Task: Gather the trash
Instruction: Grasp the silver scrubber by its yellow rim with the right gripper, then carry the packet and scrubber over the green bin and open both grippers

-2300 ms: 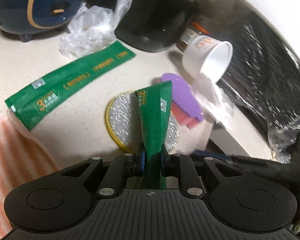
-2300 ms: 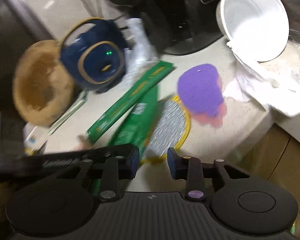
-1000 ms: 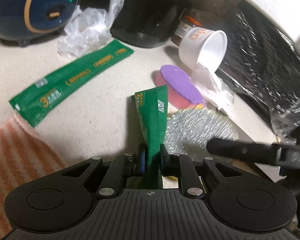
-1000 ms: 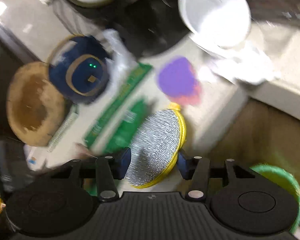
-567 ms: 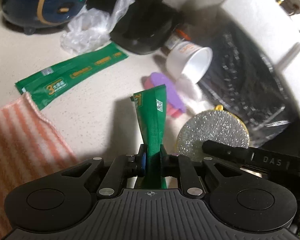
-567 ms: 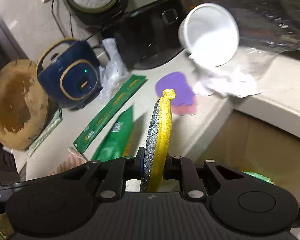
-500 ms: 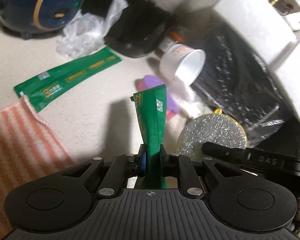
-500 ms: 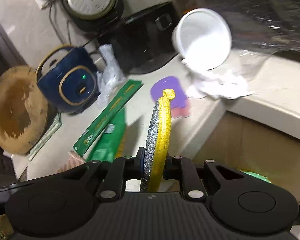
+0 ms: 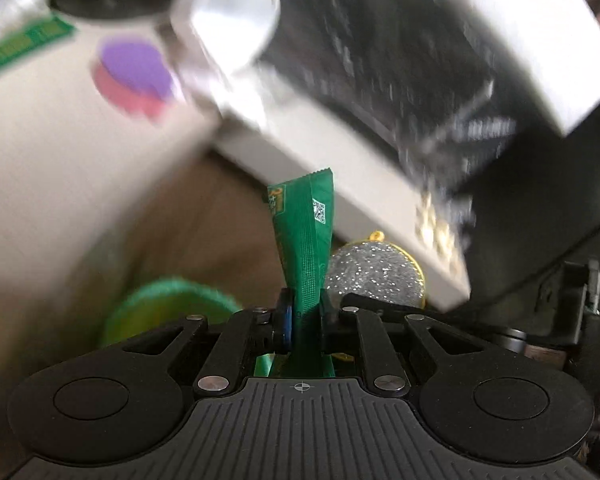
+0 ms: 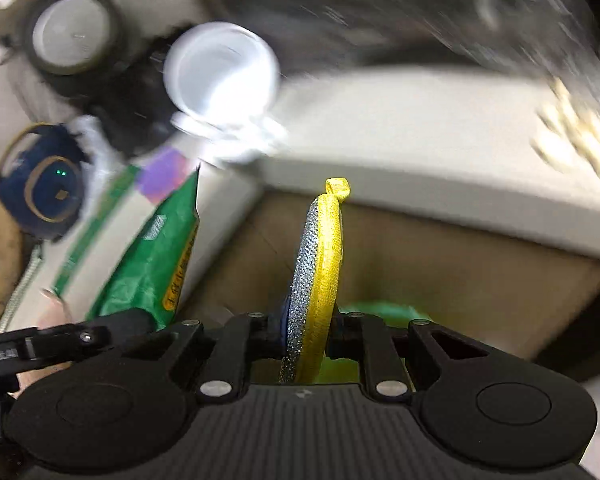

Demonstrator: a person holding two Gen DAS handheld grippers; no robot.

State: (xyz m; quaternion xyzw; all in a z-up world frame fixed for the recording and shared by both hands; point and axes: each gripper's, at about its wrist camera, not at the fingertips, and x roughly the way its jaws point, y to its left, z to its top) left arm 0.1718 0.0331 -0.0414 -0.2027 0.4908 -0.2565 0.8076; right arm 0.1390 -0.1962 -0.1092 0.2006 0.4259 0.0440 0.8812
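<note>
The green wrapper (image 9: 305, 240) is pinched in the left gripper (image 9: 303, 322), jaws closed flat on its lower part, so its long axis runs straight up and out from the fingers, serrated end furthest away. Right next to it on its right side, the right gripper (image 10: 306, 334) is clamped on the edge of the round glittery scrubber (image 10: 315, 276), which stands on edge between the jaws with its yellow rim and little loop pointing away from the fingers.

What matters for the drop, I'd say: the green bin (image 9: 168, 308) sits below and to the left of the left fingers, partly hidden under the gripper body. From the right wrist view the same green shape (image 10: 376, 312) peeks out just beyond and under the right fingers, slightly to the right. Both loads look close to it, neither clearly over the opening as far as I can tell; it's all pretty smeared.

Further out past the fingertips is the counter (image 9: 60, 152) edge with a purple pad (image 9: 134, 66), a tipped white cup (image 9: 228, 12) and another green wrapper (image 9: 20, 46) lying flat. Those look like leftovers to grab later.
</note>
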